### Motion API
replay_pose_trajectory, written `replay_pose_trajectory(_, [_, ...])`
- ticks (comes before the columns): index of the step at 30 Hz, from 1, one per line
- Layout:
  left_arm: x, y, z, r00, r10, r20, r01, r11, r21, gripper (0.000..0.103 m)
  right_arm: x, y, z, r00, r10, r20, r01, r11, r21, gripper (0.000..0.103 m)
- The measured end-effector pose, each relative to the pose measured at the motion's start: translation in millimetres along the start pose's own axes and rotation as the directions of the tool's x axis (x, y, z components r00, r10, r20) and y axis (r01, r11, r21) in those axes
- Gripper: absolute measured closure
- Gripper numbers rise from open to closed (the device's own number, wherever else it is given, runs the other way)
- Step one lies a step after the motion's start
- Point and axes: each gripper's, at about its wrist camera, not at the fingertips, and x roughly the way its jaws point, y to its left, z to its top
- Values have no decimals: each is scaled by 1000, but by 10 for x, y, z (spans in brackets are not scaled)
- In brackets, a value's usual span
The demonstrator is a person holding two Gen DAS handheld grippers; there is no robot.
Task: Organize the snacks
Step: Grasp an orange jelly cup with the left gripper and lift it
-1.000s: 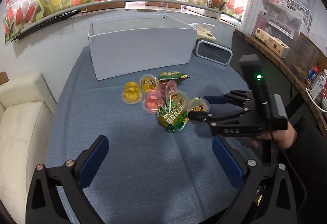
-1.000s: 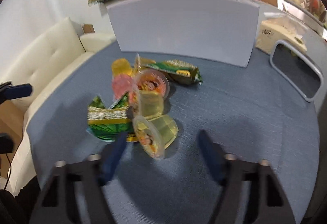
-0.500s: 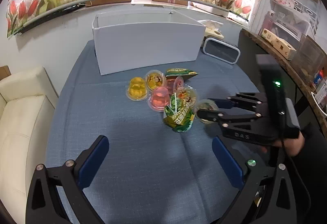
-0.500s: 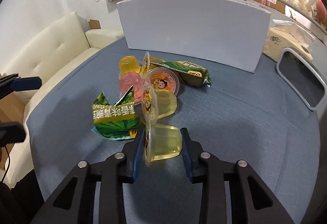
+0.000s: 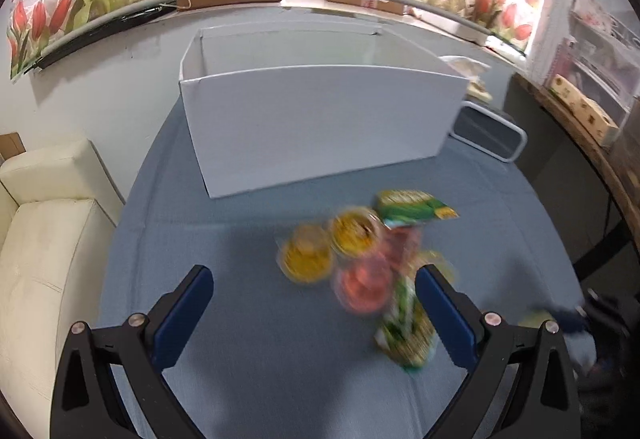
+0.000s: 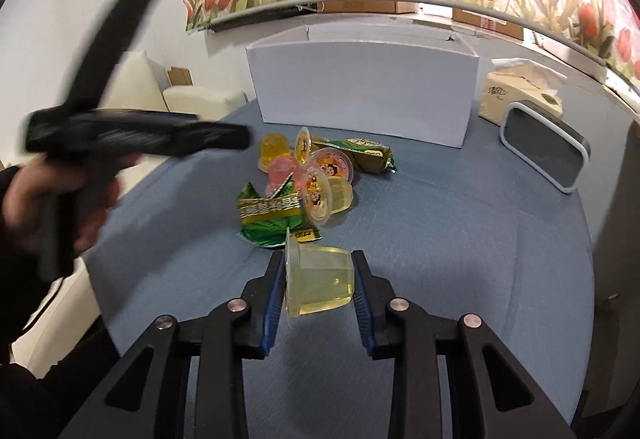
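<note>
Right tongs [image 6: 319,281] clamp a pale jelly cup [image 6: 320,281]; left tongs [image 5: 314,313] gape wide, holding nothing.
Bare tabletop [image 6: 460,239] lies between the snack pile [image 6: 308,179] and the white box [image 6: 362,87].

A see-through yellow jelly cup [image 6: 320,281] lies on its side, up off the blue table, squeezed between two blue pads. More jelly cups [image 6: 316,175] (yellow, pink, and some with cartoon lids) sit in a small heap with two green snack bags [image 6: 270,219]. Behind the heap stands a big white box [image 6: 362,87], open on top
</note>
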Motion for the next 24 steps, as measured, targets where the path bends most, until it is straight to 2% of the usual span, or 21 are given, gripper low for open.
replay_pose_trajectory(7, [363,64,125,999,10,-37,-10,1000,-16,1,-105,11,-102,1000,9,3,-9,1000,28,69])
replay_pose_trajectory(8, [387,71,128,999,8,-41,-9,1000,-19,4,-111,18,-119,1000,8,1,-8,1000,28,69])
replay_pose_trajectory(10, [461,65,133,998,15,-66,-15,1000,-11,23,-103,9,-137,1000,3,-4,-3,1000,31,69])
replay_pose_trajectory(11, [506,71,135,996,11,-84,-12,1000,-9,43,-96,-2,-147,1000,5,-6,-5,999,37,69])
replay_pose_trajectory(12, [566,74,132,994,7,-107,-7,1000,-2,49,-97,-2,-154,1000,4,-5,-4,999,40,69])
replay_pose_trajectory(14, [622,80,129,994,8,-111,-8,1000,7,51,-91,0,-167,1000,6,-6,-6,999,43,69])
replay_pose_trajectory(17, [702,90,133,993,-23,-116,24,1000,8,60,-84,11,-177,1000,9,-8,-8,999,44,69])
replay_pose_trajectory(19, [716,51,140,994,-25,-108,30,999,42,64,-75,18,-185,1000,9,-11,-9,999,46,69])
replay_pose_trajectory(24, [707,53,151,994,-43,-100,47,998,41,64,-48,16,-203,1000,11,-15,-11,998,56,69])
